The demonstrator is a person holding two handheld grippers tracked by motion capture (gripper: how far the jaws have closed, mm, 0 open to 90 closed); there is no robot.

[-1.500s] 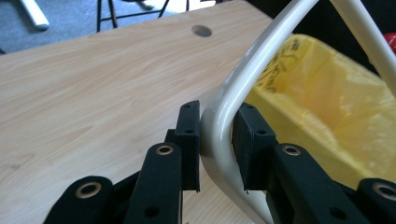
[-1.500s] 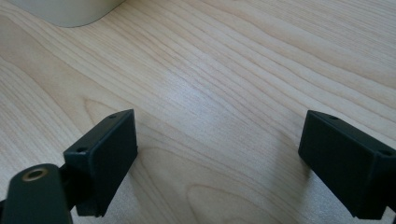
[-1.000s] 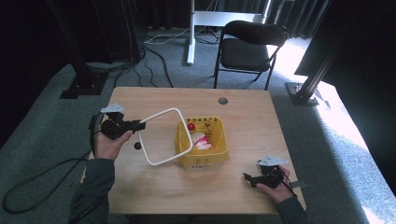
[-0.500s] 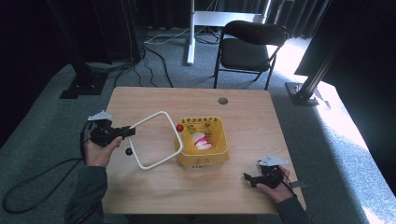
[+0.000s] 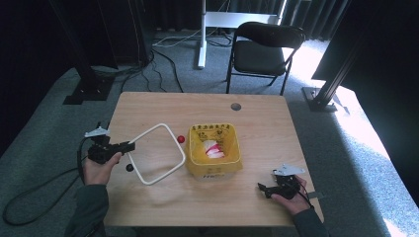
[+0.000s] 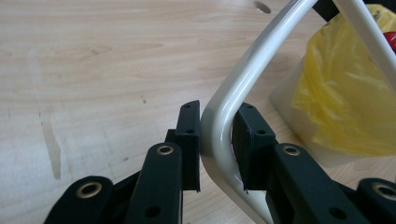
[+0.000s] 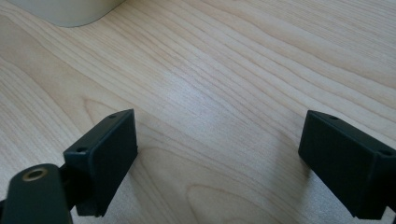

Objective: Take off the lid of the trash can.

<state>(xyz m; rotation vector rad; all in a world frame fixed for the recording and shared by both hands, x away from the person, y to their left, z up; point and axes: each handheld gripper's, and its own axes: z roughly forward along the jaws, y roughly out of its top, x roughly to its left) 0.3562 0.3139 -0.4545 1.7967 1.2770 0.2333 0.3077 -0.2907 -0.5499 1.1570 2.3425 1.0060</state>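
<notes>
We hold the white frame [image 5: 157, 154] in the left gripper [image 5: 129, 146], jaws closed on one rounded corner of its tube; in the left gripper view the pads [image 6: 189, 135] press on both sides of the frame [image 6: 224, 126]. Compared with a second ago, the frame has moved away from the yellow bin [image 5: 213, 149]: it then stood tilted with its far end over the bin's left rim, and it now lies lower and further left over the table [image 5: 267, 123], just beside the bin and apart from it. We judge that the frame has been lifted clear of the yellow bag [image 6: 355, 93] and is being set down. The right gripper [image 5: 264, 188] rests on the table near the front right corner, unmoved, jaws wide apart with nothing between them. A small red ball [image 5: 181, 139] sits between frame and bin
</notes>
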